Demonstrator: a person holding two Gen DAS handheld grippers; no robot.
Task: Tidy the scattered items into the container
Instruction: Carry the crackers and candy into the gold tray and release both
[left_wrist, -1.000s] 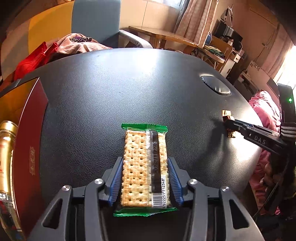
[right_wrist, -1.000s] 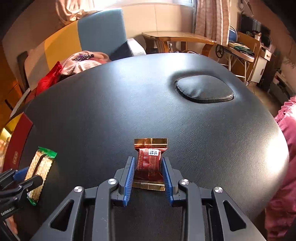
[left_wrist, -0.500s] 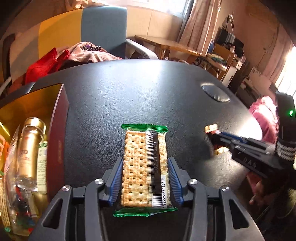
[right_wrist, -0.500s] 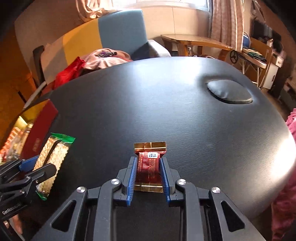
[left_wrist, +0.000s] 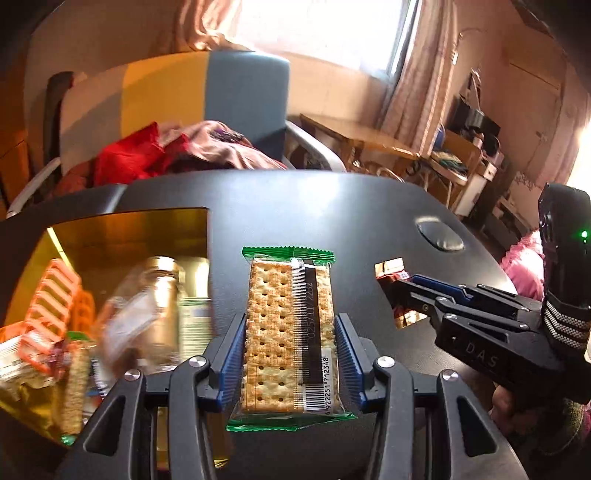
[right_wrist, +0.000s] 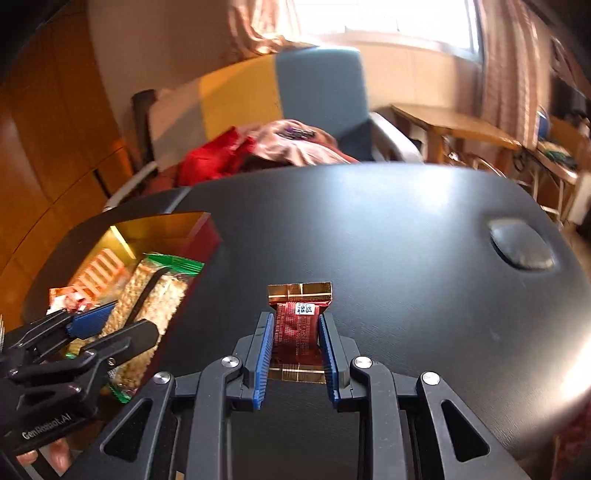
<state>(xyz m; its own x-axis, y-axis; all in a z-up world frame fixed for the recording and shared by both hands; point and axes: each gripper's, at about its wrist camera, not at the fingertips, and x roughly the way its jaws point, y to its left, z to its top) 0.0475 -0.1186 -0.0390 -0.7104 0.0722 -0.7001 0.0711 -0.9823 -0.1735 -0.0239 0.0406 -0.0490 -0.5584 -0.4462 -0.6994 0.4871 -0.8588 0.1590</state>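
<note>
My left gripper (left_wrist: 290, 354) is shut on a cracker packet (left_wrist: 286, 332) with green ends, held above the black table by the right wall of the open red box (left_wrist: 122, 229). The right wrist view shows that packet (right_wrist: 155, 299) over the box (right_wrist: 162, 223). My right gripper (right_wrist: 295, 356) is shut on a small red snack pack with gold ends (right_wrist: 297, 325), held over the table right of the box. In the left wrist view the right gripper (left_wrist: 402, 291) and its pack (left_wrist: 391, 269) hang close on the right.
The box holds a gold-capped bottle (left_wrist: 162, 291), an orange plastic piece (left_wrist: 51, 306) and several wrappers. The black padded table (right_wrist: 388, 236) has an oval dent (right_wrist: 521, 247) far right. A chair with clothes (right_wrist: 280, 144) stands behind.
Both grippers have risen and moved left toward the box with their items. The box interior has come into view, and the right gripper has drawn nearer to the left one.
</note>
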